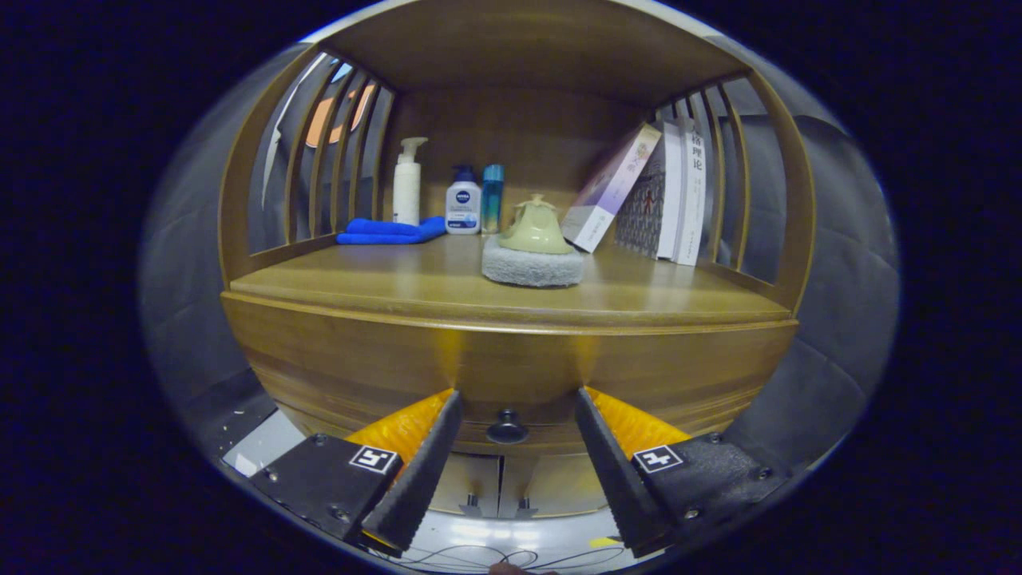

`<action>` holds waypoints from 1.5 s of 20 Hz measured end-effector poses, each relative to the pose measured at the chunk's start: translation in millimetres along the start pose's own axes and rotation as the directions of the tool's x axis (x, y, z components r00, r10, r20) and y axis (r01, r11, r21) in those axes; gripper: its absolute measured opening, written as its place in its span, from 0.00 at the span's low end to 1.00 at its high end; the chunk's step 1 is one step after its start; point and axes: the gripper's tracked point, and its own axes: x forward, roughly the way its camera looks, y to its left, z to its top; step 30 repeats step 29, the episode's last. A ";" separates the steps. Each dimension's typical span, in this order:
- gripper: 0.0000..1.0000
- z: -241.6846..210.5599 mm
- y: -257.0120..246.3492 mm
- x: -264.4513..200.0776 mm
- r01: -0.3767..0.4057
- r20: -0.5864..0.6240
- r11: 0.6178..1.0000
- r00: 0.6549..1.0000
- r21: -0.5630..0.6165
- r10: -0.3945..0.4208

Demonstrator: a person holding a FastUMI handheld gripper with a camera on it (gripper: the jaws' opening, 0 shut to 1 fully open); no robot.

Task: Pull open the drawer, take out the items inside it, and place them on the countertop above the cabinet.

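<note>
Gripper view: jaws (517, 399) released, spread wide either side of drawer knob (507, 426), not touching it. Drawer (511, 371) closed, below desk (383, 283). Scrubber (533, 254) on desk, beyond jaws; books (655, 196) lean behind it.

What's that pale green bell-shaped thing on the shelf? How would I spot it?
Start at the wooden cabinet, beyond the open gripper. On its countertop, beside the leaning books, stands a scrubbing brush. It alone has a pale green domed handle on a grey fuzzy pad.
</note>
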 end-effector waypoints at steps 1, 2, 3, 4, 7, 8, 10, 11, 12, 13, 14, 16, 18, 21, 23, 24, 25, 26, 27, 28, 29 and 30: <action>0.93 6.2 -5.2 -3.5 0.003 0.013 1.000 1.000 0.001 -0.003; 0.95 10.3 -11.2 -6.8 0.006 0.020 1.000 1.000 0.005 -0.006; 0.96 13.7 -16.0 -11.8 0.006 0.021 1.000 1.000 0.014 -0.006; 0.96 21.0 -18.7 -18.8 -0.002 0.024 1.000 1.000 0.023 0.002; 0.96 36.7 -35.8 -36.8 0.000 0.045 0.999 0.999 0.035 -0.001; 0.96 37.8 -41.1 -43.6 -0.001 0.046 0.999 0.999 0.036 0.000; 0.96 51.0 -48.1 -64.7 -0.010 0.059 0.999 0.998 0.038 0.008; 0.96 60.1 -49.8 -77.0 -0.015 0.078 0.999 0.997 0.036 0.012; 0.96 71.1 -53.1 -91.2 -0.019 0.100 0.999 0.995 0.028 0.016; 0.96 80.9 -55.9 -105.2 -0.022 0.119 1.000 0.993 0.020 0.020; 0.96 91.1 -57.7 -120.7 -0.028 0.139 1.000 0.990 0.014 0.025; 0.96 114.3 -61.7 -150.8 -0.041 0.177 0.999 0.983 0.007 0.039; 0.96 141.4 -66.0 -183.5 -0.057 0.222 0.998 0.973 -0.001 0.056; 0.96 181.4 -68.8 -236.5 -0.092 0.304 0.996 0.948 -0.010 0.091; 0.96 198.7 -67.5 -264.8 -0.123 0.333 0.992 0.936 0.006 0.114; 0.96 204.6 -67.3 -278.1 -0.144 0.342 0.989 0.931 0.015 0.130; 0.96 211.7 -66.9 -290.6 -0.164 0.360 0.986 0.921 0.021 0.146; 0.96 219.2 -67.5 -301.3 -0.179 0.376 0.984 0.913 0.021 0.158; 0.95 225.0 -69.8 -311.5 -0.186 0.396 0.982 0.904 0.020 0.163; 0.95 230.3 -71.5 -319.8 -0.190 0.414 0.982 0.895 0.017 0.166; 0.96 236.3 -73.6 -328.5 -0.192 0.433 0.981 0.886 0.016 0.167; 0.96 236.3 -73.6 -328.5 -0.192 0.433 0.981 0.886 0.016 0.167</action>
